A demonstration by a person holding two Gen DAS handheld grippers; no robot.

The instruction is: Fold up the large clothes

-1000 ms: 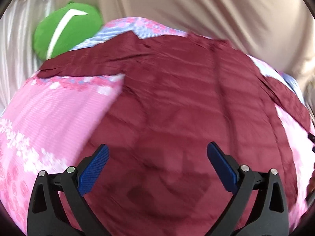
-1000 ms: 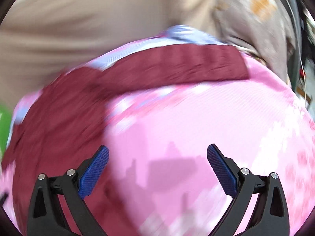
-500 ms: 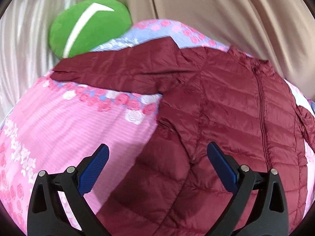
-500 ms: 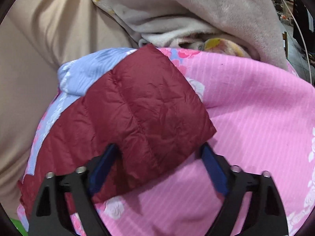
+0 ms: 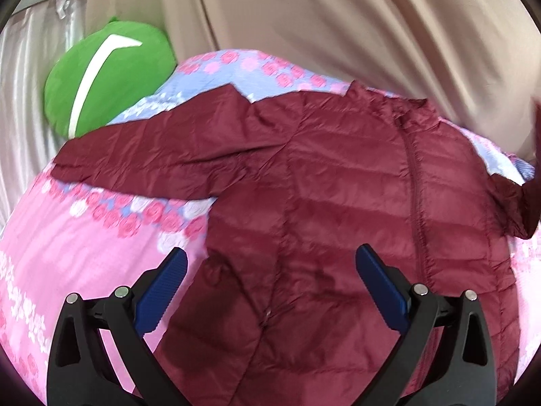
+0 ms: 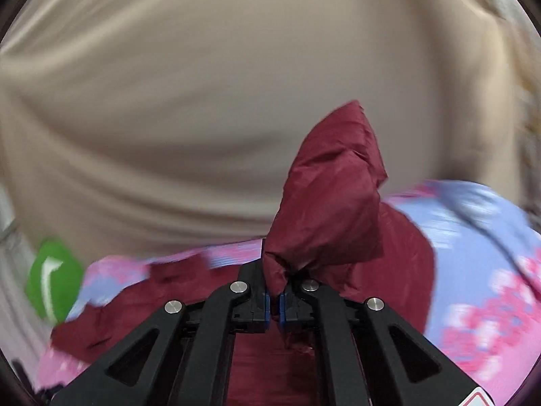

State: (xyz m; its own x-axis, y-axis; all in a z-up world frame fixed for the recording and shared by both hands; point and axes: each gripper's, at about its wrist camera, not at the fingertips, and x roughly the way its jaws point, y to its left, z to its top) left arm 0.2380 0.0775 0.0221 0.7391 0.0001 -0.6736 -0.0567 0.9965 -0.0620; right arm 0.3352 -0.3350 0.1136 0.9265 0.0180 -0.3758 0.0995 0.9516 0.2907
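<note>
The maroon jacket (image 5: 338, 209) lay spread across the bed (image 5: 61, 243), barely folded. The right claw (image 6: 274, 299) pinched its raised sleeve; the left claw (image 5: 270, 270) hovered open above.

A deep maroon is being shown by the quilted jacket (image 5: 338, 203), stitched in horizontal bands, with a zip of the same colour. Pink with rose and white flower print is being shown by the bedspread (image 5: 84, 243) left of the left tongs (image 5: 270, 264), turning pale blue beyond. Black frames and blue ribbed pads are being displayed by both the left tongs and the right tongs (image 6: 274, 301). Bright green with a white stripe is being shown by the cushion (image 5: 111, 74); plain beige by the curtain (image 6: 236, 101).
</note>
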